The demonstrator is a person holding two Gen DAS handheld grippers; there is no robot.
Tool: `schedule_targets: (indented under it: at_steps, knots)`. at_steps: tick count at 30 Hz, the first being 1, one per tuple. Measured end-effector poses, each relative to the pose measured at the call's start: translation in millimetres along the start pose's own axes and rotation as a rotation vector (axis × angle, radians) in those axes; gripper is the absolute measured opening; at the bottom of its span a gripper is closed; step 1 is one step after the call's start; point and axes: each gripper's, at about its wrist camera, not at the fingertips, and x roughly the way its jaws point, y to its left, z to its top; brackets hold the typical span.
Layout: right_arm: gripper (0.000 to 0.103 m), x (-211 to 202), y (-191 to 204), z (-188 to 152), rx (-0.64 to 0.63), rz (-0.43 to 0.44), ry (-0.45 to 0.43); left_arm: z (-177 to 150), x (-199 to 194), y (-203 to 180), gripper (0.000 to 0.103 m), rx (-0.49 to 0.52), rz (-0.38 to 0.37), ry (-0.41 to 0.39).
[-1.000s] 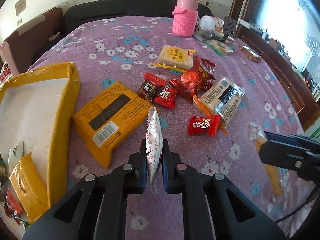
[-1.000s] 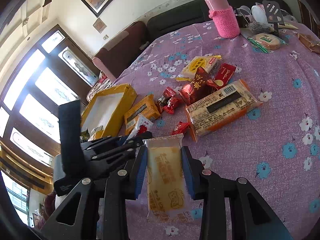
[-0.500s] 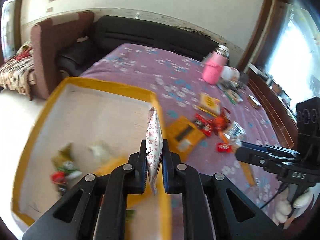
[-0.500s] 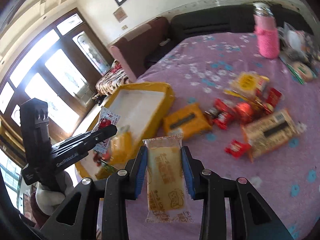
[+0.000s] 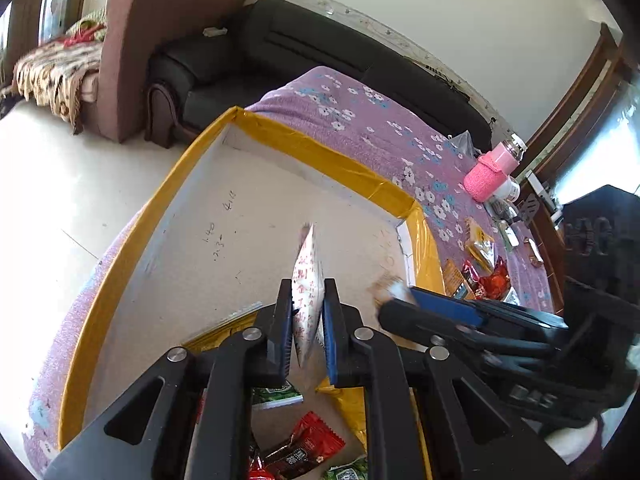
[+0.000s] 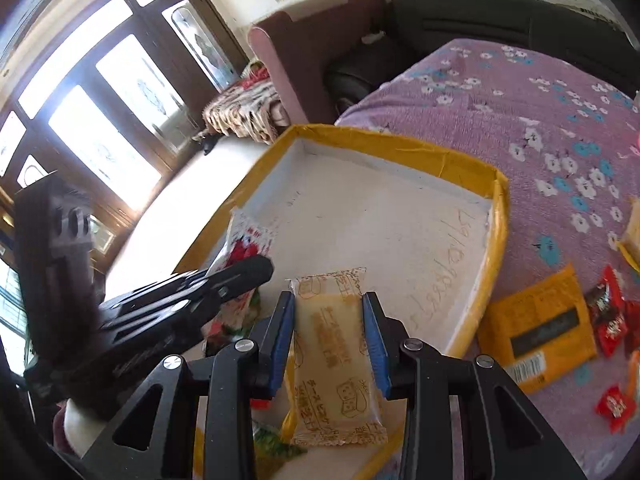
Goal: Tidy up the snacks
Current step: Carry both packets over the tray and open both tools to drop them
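My left gripper (image 5: 307,300) is shut on a thin white snack packet with red print (image 5: 306,280), held edge-on above the yellow-rimmed box (image 5: 304,142). The packet also shows in the right wrist view (image 6: 248,240). My right gripper (image 6: 329,312) is shut on a pale yellow biscuit pack (image 6: 334,356), over the near part of the same box (image 6: 400,146). The right gripper also shows in the left wrist view (image 5: 404,300), close to the right of the left one. Red and green snack packets (image 5: 300,452) lie in the box's near end.
The box sits at the edge of a purple flowered tablecloth (image 6: 540,120). An orange packet (image 6: 540,324) and small red candies (image 6: 608,316) lie right of the box. A pink bottle (image 5: 494,170) stands far back. A sofa (image 5: 320,52) lies beyond.
Both grippers have swung left from above the tablecloth to above the box, each still holding its snack. The two grippers are now closer together.
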Motion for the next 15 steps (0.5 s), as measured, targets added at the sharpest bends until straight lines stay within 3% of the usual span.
schedule_targets:
  at_steps: [2, 6, 11, 15]
  knots:
    - [0.034, 11.4, -4.1, 3.9, 0.008, -0.016, 0.009, 1.2, -4.2, 3.9, 0.012, -0.013, -0.015, -0.010]
    - [0.038, 19.0, -15.8, 8.8, 0.065, -0.004, -0.001, -1.1, -12.2, 5.9, 0.026, -0.022, -0.021, -0.030]
    - [0.046, -3.5, -25.1, 8.1, 0.081, 0.002, -0.039, -7.2, -27.0, -6.4, 0.029, -0.003, -0.013, -0.055]
    - [0.047, -34.2, -36.4, -5.9, 0.084, -0.004, -0.077, -16.0, -40.4, -37.0, 0.042, 0.060, -0.041, -0.065]
